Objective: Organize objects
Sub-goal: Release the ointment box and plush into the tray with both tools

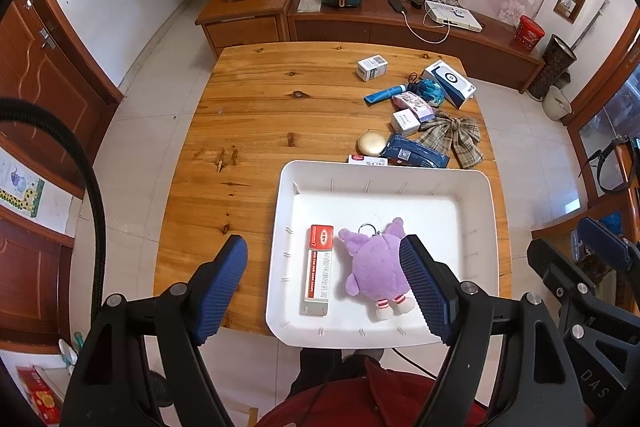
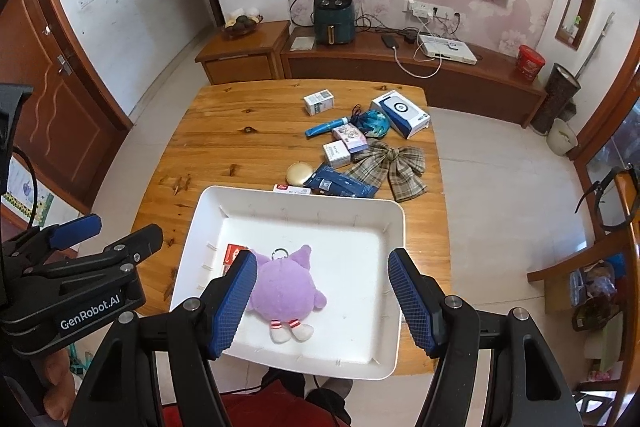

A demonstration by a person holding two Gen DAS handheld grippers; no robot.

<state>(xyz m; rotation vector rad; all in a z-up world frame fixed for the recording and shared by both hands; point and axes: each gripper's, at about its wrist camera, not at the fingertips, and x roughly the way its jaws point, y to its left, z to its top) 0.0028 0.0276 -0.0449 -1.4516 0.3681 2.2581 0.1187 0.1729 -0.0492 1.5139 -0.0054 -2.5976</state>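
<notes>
White tray (image 1: 472,187) with purple plush (image 1: 374,267) beside red-and-white box (image 1: 319,269), both claws released, empty above it

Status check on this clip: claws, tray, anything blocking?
Left claw and right claw open, empty. White tray holds purple plush and red-white box. Rest still piled beyond tray. Nothing blocking.

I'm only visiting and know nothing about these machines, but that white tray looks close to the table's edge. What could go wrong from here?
1. The white tray overhangs the table's near edge; pressing on that end might tip it.
2. The remaining items lie crowded together: lifting the blue packet could drag the plaid bow or nudge the gold compact.
3. The purple plush and red-and-white box already crowd the tray's near half.
</notes>
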